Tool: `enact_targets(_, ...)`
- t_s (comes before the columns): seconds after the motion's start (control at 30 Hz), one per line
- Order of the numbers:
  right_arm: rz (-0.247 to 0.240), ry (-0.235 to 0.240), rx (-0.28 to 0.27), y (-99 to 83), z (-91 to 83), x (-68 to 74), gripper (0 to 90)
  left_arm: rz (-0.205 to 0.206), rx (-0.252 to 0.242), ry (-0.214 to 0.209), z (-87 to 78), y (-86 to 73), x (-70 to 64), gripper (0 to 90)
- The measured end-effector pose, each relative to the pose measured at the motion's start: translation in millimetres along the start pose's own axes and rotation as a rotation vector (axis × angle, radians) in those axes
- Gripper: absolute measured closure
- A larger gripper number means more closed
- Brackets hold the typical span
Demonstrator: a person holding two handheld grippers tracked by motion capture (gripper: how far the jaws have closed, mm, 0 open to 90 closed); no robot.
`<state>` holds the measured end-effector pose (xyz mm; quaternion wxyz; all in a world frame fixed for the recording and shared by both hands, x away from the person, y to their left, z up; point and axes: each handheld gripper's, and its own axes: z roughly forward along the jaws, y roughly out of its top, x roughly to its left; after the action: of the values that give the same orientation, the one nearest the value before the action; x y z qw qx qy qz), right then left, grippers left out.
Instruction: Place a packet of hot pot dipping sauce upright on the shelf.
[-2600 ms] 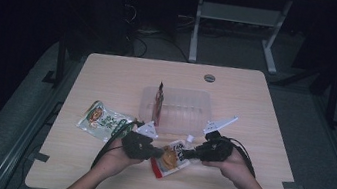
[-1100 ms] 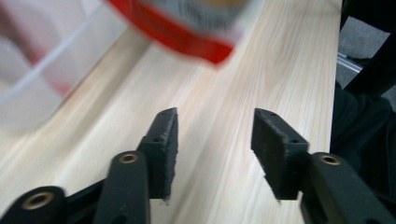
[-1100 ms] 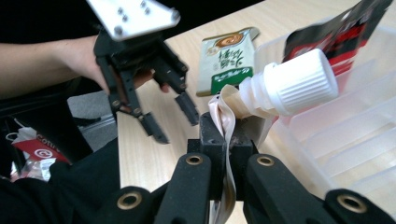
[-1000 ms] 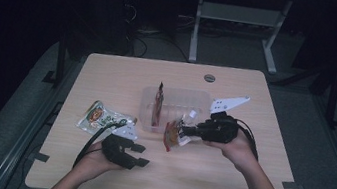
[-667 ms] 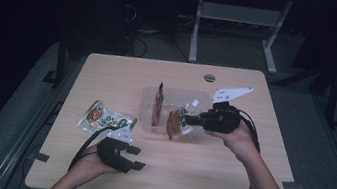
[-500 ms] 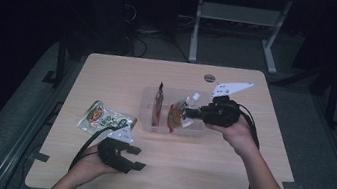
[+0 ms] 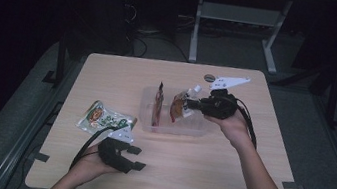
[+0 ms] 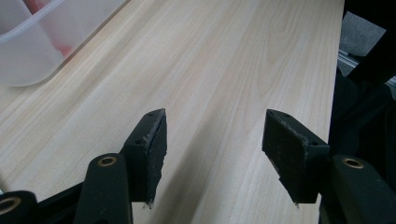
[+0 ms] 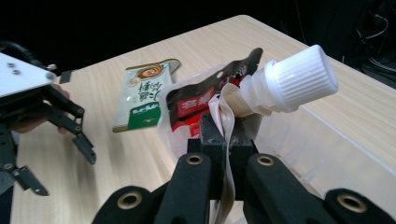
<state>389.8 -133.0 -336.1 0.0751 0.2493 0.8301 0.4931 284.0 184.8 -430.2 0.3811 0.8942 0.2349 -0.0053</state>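
1. Right gripper (image 9: 223, 135): jaws pressed together on the upper edge of a spouted pouch (image 9: 224, 100), just below its white ribbed screw cap (image 9: 299, 79). The pouch film is pinched flat between the two black jaws.
2. Pouch face shows a red label on a dark ground; in the right gripper view the cap points up and to the right.
3. Landmark: clear plastic bin (image 7: 192, 127), at the middle of the table. In the high view the right gripper (image 7: 194, 104) holds the pouch (image 7: 177, 108) over the bin's right half, pouch body hanging down inside the rim line. Whether it touches the bin floor: cannot tell.
4. A dark red packet (image 7: 158, 104) stands upright in the bin's left half, apart from the held pouch.
5. Left gripper (image 8: 212, 140): jaws wide apart, nothing between them, bare wood under them. A corner of the bin (image 8: 32, 42) lies at the upper left of its view.
6. In the high view the left gripper (image 7: 134, 157) rests low on the table (image 7: 226, 169), well to the near left of the bin.
7. A green and white sachet (image 7: 102, 117) lies flat on the table left of the bin, just beyond the left gripper.
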Motion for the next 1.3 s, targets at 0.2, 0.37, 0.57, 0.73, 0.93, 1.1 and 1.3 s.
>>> enact_targets(0.2, 0.018, -0.021, -0.008, -6.3, 8.8, -4.1, 89.4, -0.01, -0.007, -0.005, 1.5, 0.2, -1.2, 39.9)
enact_targets(0.37, 0.019, -0.026, -0.001, -10.3, 17.0, -6.0, 89.4, -0.015, -0.004, -0.01, 2.0, -0.3, -0.9, 40.0)
enact_targets(0.57, 0.018, -0.025, 0.016, -14.2, 25.2, -3.6, 89.3, -0.009, 0.003, -0.008, 2.4, -0.4, -1.1, 40.0)
enact_targets(0.73, 0.014, -0.025, 0.017, -16.6, 27.9, -2.4, 89.3, 0.009, 0.014, -0.009, 3.1, -0.3, -0.1, 40.0)
enact_targets(0.93, 0.014, -0.02, 0.021, -21.4, 33.3, 0.2, 89.2, 0.008, 0.021, -0.015, 5.3, -0.1, -2.0, 39.9)
enact_targets(1.1, 0.017, -0.016, 0.039, -25.1, 37.8, 0.4, 89.1, 0.007, 0.028, -0.017, 6.2, -0.3, -2.2, 39.9)
enact_targets(1.3, 0.014, -0.017, 0.057, -29.0, 45.7, 1.6, 89.0, 0.013, 0.031, -0.018, 7.7, -0.4, -2.0, 39.9)
